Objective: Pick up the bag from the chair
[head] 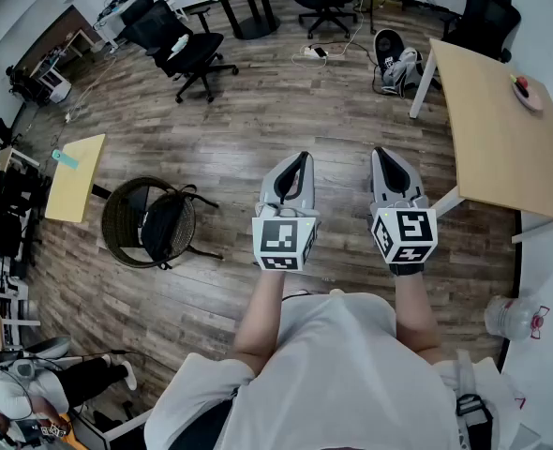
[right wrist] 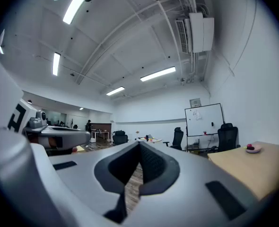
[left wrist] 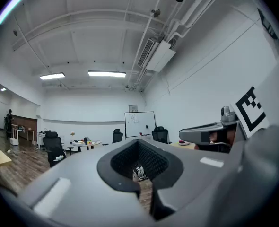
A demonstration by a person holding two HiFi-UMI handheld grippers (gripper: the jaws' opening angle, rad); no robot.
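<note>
No text can be read anywhere. The whiteboard (left wrist: 139, 123) far ahead of the left claw (left wrist: 138, 143) carries a few marks, too small to read.

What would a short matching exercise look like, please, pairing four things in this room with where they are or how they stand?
Things:
1. black bag
2. pink dish
3. teal item
4. left gripper

Places or states:
A. on the light wooden table at the right
B. held out over the wood floor, jaws together, nothing between them
C. in the wicker chair at the left
D. on the small yellow table at the far left

Pairs: 1-C, 2-A, 3-D, 4-B.
</note>
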